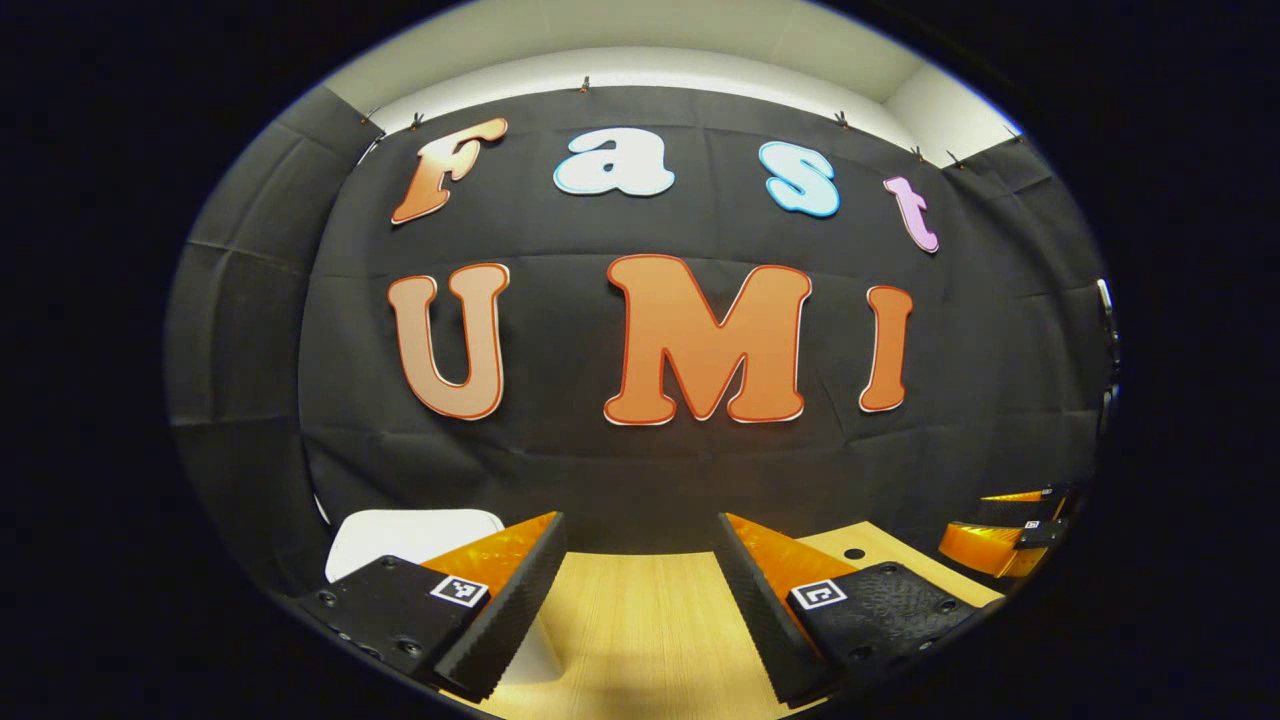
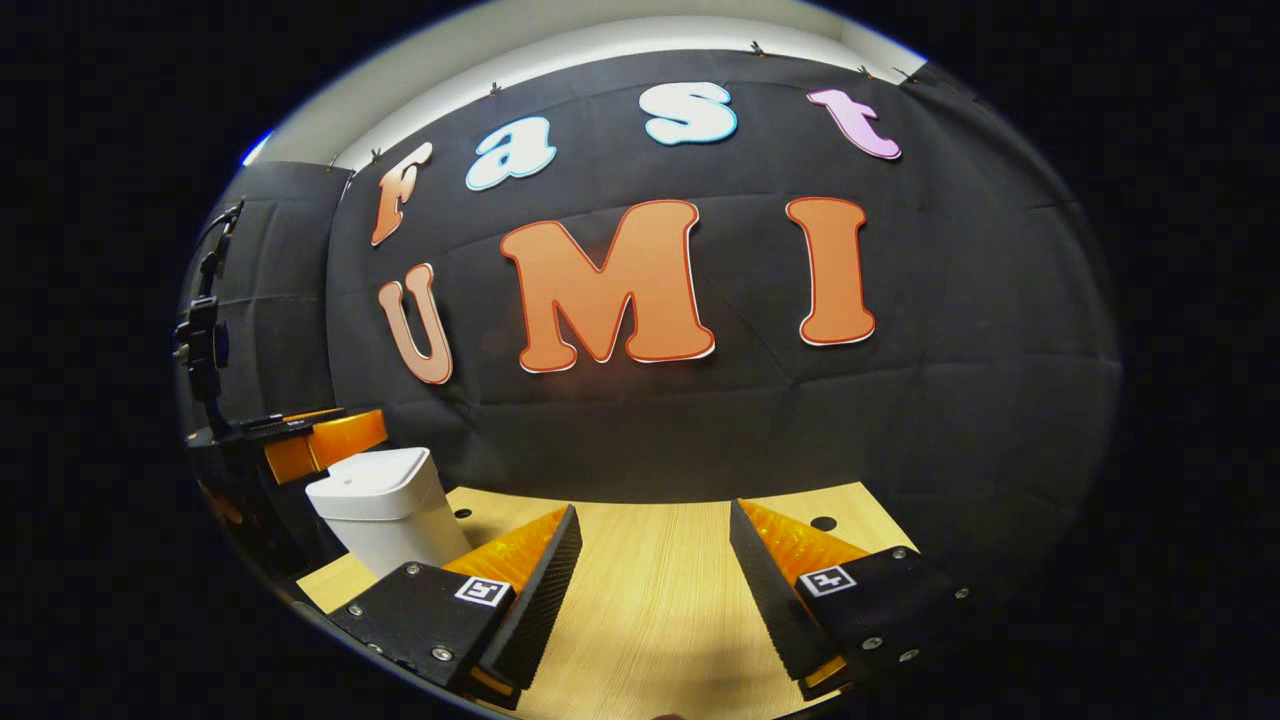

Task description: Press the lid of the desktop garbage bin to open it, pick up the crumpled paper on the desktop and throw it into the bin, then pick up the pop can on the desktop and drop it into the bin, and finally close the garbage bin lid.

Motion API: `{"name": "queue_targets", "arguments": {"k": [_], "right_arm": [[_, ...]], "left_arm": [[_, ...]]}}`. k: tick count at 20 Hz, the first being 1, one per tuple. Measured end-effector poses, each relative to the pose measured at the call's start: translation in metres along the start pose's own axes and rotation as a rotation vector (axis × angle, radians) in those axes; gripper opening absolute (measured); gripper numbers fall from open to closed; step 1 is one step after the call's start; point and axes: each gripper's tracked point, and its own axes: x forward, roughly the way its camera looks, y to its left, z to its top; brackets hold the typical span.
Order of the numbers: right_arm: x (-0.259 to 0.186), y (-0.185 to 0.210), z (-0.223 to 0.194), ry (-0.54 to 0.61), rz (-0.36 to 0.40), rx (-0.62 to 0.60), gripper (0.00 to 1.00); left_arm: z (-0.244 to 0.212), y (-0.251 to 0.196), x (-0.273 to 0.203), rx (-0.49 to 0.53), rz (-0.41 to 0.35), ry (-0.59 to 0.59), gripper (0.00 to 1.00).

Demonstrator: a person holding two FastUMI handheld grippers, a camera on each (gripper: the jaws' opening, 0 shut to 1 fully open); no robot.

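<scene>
Both grippers hang over the light wooden desktop (image 2: 650,600) with their fingers spread wide and nothing between them. In the left gripper view, the left gripper (image 1: 640,550) sits at the bottom centre of the frame, and the white garbage bin (image 1: 400,535) peeks out at the lower left, mostly hidden behind the gripper's left finger. The other gripper shows at the far lower right edge of that same view, well apart. In the right gripper view, the right gripper (image 2: 655,540) is at the bottom centre, with the bin (image 2: 385,505) standing upright at the lower left, lid down, just beyond the left finger. The left gripper pokes in at the left edge behind the bin. A couple of small dark holes (image 2: 823,523) dot the desktop near the back wall.
</scene>
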Motion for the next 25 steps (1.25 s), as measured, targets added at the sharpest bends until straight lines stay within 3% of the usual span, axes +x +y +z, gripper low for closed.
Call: {"name": "queue_targets", "arguments": {"k": [8,25], "right_arm": [[-0.002,0.001,-0.004,0.009,-0.001,-0.008,0.89],[-0.009,0.002,-0.018,0.029,-0.022,0.007,0.89]], "left_arm": [[-0.023,-0.044,-0.006,0.002,-0.09,0.036,0.94],[-0.038,-0.055,-0.014,0.012,-0.095,0.072,0.94]]}}
